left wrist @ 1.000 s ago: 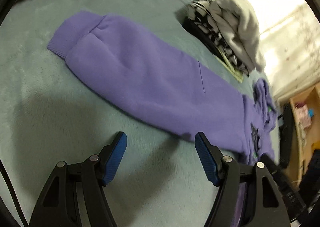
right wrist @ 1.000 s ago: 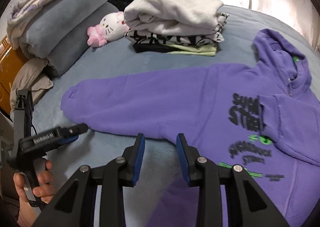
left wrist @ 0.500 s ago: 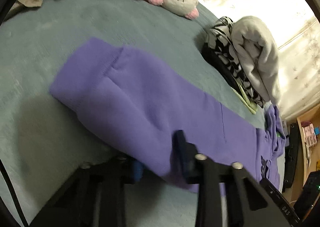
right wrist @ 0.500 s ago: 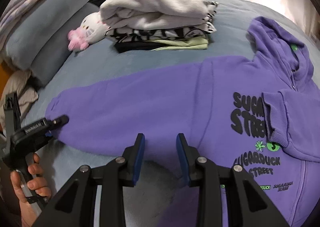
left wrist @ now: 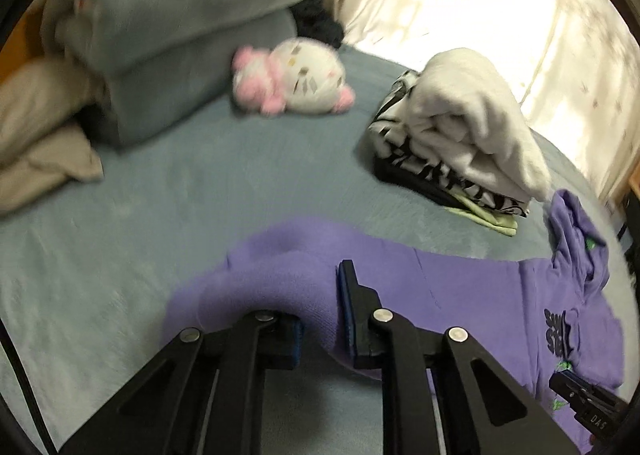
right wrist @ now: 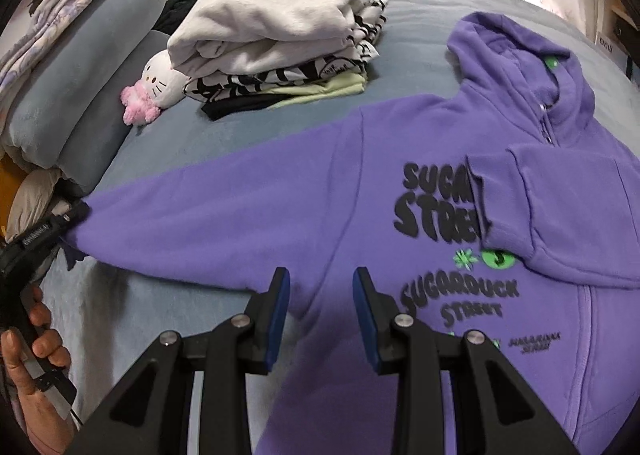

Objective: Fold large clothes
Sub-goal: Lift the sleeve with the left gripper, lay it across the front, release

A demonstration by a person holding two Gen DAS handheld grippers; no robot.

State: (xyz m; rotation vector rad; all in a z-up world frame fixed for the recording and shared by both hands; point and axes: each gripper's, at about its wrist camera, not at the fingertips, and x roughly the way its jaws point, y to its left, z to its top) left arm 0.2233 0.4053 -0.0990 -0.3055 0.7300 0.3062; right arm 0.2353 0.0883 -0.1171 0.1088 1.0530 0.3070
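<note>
A grey-blue bed (right wrist: pixel 168 159) is carrying everything here, and a purple hoodie (right wrist: pixel 280 207) is lying spread face up across it, its hood reaching toward the curtained window and its black and green lettering showing on the chest. One sleeve is lying folded across the chest, its cuff resting over the lettering; the other sleeve is stretching out flat to the left side of the right wrist view. Behind the hoodie, a stack of folded clothes (right wrist: pixel 276 43) is sitting on the bed, with a white and pink plush toy (right wrist: pixel 156 91) just beside it and folded grey bedding (left wrist: pixel 188 27) piled beyond that.

The left gripper (left wrist: pixel 320 315) is closing its fingers on the cuff end of the outstretched sleeve; purple cloth is bunching between the blue pads and rising off the bed around them. In the right wrist view the same gripper is showing at the sleeve's tip, with a hand (right wrist: pixel 28 359) wrapping its handle.

The right gripper (right wrist: pixel 320 295) is hovering over the hoodie where the outstretched sleeve is meeting the body. Its fingers are standing partly apart, with the purple cloth lying below and between them, and they are gripping nothing.
</note>
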